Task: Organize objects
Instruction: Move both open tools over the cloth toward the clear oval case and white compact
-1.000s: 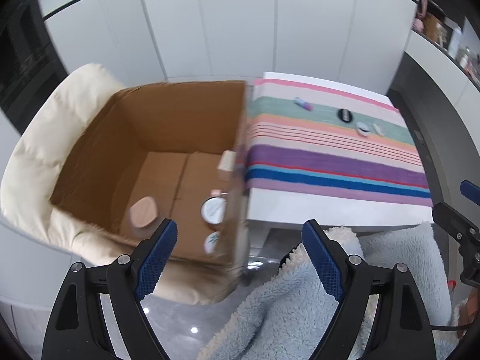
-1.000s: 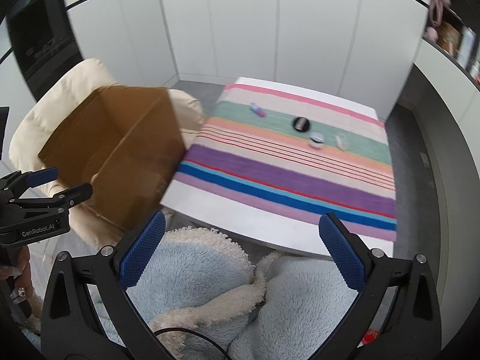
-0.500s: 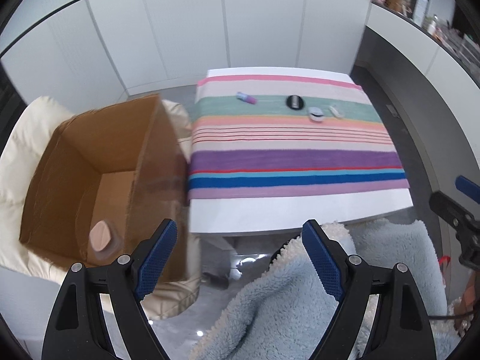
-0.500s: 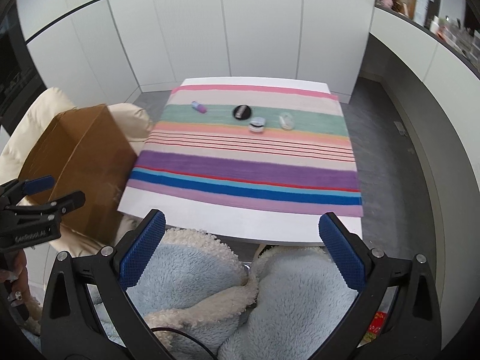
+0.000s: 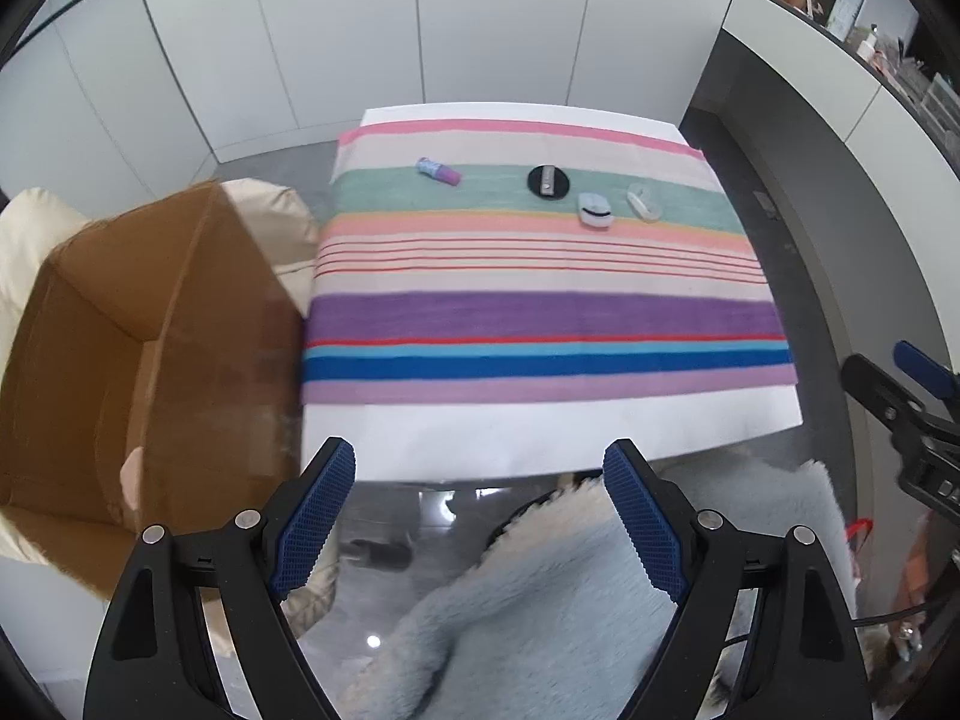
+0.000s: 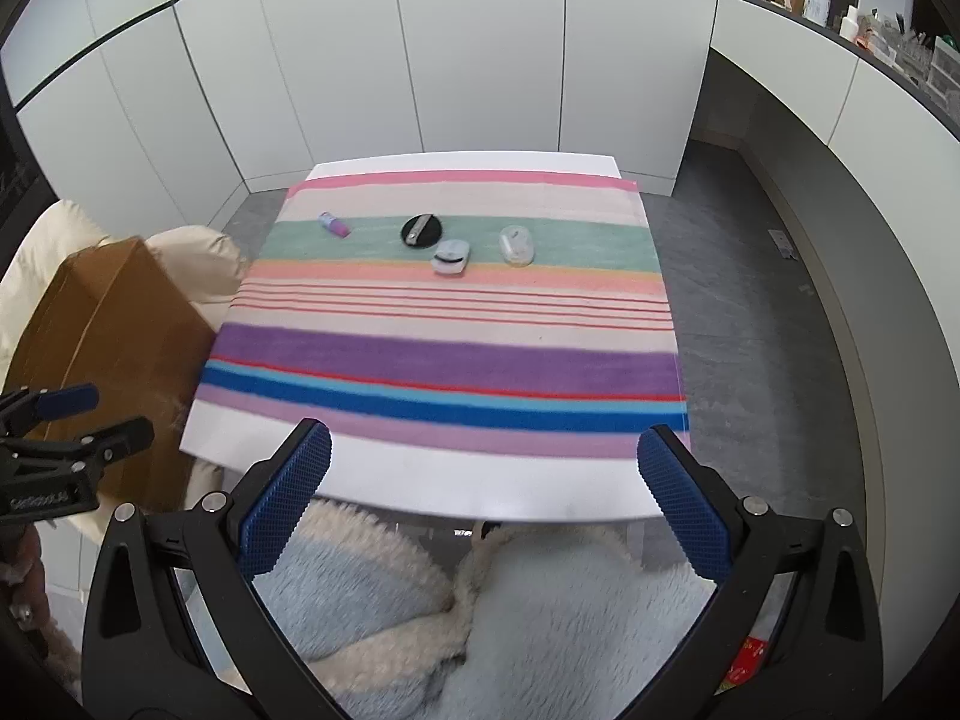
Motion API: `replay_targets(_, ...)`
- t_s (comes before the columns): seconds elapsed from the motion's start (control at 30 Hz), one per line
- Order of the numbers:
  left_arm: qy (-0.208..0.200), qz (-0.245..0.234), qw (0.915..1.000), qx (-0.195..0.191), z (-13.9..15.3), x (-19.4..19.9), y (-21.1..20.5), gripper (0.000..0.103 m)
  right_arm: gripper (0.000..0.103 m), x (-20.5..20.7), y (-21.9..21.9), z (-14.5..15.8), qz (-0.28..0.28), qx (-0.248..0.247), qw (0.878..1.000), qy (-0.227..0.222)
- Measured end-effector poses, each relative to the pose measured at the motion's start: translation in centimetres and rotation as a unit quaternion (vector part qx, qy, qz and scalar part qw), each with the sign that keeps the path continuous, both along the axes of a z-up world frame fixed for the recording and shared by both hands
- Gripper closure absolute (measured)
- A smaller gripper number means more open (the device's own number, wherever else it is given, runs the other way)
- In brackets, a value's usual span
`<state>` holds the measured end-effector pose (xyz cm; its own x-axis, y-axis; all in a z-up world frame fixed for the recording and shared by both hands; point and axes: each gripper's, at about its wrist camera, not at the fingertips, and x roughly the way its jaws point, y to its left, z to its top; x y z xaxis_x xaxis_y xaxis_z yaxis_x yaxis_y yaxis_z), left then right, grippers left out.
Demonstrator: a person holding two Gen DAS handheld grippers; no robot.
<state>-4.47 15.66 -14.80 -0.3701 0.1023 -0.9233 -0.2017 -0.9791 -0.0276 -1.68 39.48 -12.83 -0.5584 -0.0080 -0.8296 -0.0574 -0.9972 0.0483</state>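
Note:
A striped cloth (image 5: 540, 276) (image 6: 456, 324) covers the white table. On its green stripe lie a small purple tube (image 5: 439, 171) (image 6: 335, 224), a black round compact (image 5: 548, 181) (image 6: 421, 231), a pale blue case (image 5: 594, 210) (image 6: 451, 257) and a clear case (image 5: 644, 205) (image 6: 516, 245). My left gripper (image 5: 480, 498) is open over the table's near edge, nothing between its fingers. My right gripper (image 6: 483, 480) is open too, above the near edge, empty. An open cardboard box (image 5: 120, 360) (image 6: 102, 330) stands left of the table, a pinkish object (image 5: 131, 474) inside.
The box rests on a cream cushioned chair (image 5: 264, 210) (image 6: 198, 264). A person's pale blue fleece (image 5: 540, 612) (image 6: 510, 618) fills the foreground. White cabinet doors (image 6: 480, 48) close off the back; a counter (image 6: 870, 96) with bottles runs along the right.
Both views have swung right from the box toward the table, which now sits centred. The box's inside has mostly slipped out of the left wrist view. Both grippers stayed open.

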Motion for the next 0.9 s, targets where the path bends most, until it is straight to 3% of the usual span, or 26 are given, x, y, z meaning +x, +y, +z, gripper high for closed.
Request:
replay_targets(0.23, 0.041, -0.045, 0.9981, -0.006, -0.2, -4.1, 4.0, 0.017, 0.000, -5.1, 1.3, -1.8, 0.002, -0.010, 1.000, -0.015)
replay_targets(0.4, 0.064, -0.065, 0.9952, -0.034, -2.7, -8.8, 7.0, 0.017, 0.000, -9.6, 2.1, -3.6, 0.001, -0.034, 0.999, -0.022)
replay_targets(0.67, 0.044, -0.063, 0.9968, -0.021, -8.2, -14.9, 10.4, 0.017, 0.000, -16.6, 4.4, -8.7, -0.006, -0.022, 0.999, -0.038)
replay_targets(0.9, 0.030, -0.070, 0.9971, -0.007, -11.9, -17.3, 13.3, 0.017, 0.002, -24.6, 5.8, -14.4, 0.000, -0.005, 0.999, -0.048)
